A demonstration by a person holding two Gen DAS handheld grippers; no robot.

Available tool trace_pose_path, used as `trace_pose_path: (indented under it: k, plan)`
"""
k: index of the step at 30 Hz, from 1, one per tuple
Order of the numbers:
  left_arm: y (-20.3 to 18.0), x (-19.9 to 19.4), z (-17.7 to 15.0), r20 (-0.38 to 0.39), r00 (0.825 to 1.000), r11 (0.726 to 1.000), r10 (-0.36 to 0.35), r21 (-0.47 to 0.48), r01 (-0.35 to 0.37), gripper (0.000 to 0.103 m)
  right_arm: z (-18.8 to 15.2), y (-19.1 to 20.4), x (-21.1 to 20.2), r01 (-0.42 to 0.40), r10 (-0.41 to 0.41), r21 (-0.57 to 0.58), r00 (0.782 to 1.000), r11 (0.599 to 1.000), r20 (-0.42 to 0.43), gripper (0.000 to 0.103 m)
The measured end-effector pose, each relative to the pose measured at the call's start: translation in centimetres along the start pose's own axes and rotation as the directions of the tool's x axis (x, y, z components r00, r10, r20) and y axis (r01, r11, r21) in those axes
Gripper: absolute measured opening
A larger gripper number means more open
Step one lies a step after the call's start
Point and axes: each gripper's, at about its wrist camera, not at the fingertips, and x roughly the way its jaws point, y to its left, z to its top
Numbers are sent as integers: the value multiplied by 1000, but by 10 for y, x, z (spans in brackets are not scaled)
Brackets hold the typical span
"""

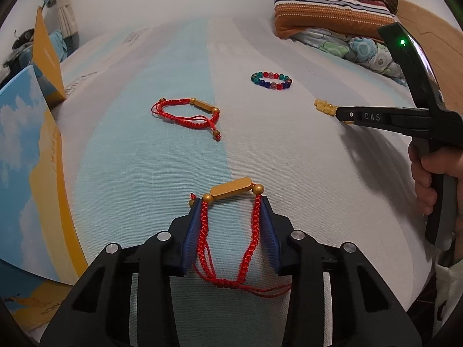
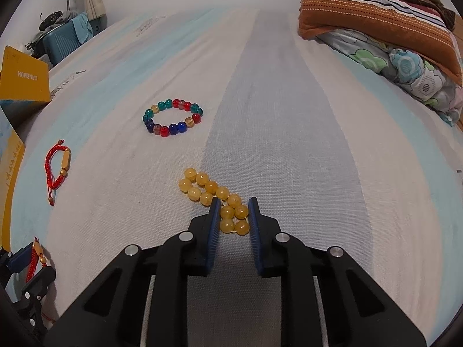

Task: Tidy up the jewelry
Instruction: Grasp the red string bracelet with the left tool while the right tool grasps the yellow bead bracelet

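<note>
My left gripper [image 1: 231, 202] straddles a red braided bracelet with a gold bar [image 1: 231, 192] lying on the bed; its blue pads touch the two cords, jaws partly closed around it. A second red bracelet [image 1: 185, 112] lies farther ahead on the left. A multicoloured bead bracelet [image 2: 172, 117] lies ahead in the middle. My right gripper [image 2: 233, 201] has its jaws around the near end of a yellow bead bracelet [image 2: 214, 195], pads against the beads. The right gripper also shows in the left wrist view [image 1: 341, 114].
The bed sheet [image 2: 289, 144] is striped pale blue and white. A yellow and blue box [image 1: 34, 156] stands at the left edge. A striped pillow [image 2: 376, 8] and a floral quilt [image 2: 405, 69] lie at the far right.
</note>
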Motion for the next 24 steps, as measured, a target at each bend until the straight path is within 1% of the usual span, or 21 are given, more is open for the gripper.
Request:
trace_pose_path:
  k: [15, 16, 17, 24]
  plan:
    - [0, -2, 0, 8, 1000, 1000, -5, -3, 5, 38, 2, -6, -11, -16, 15, 16, 999, 1000, 34, 19]
    - [0, -2, 0, 8, 1000, 1000, -6, -4, 6, 38, 3, -6, -12, -16, 16, 15, 999, 1000, 39, 11]
    - [0, -2, 1, 7, 1000, 1000, -5, -2, 5, 38, 3, -6, -12, -14, 13, 13, 999, 1000, 40, 9]
    - [0, -2, 1, 9, 1000, 1000, -5, -2, 5, 38, 4, -5, -13, -14, 13, 13, 999, 1000, 44, 9]
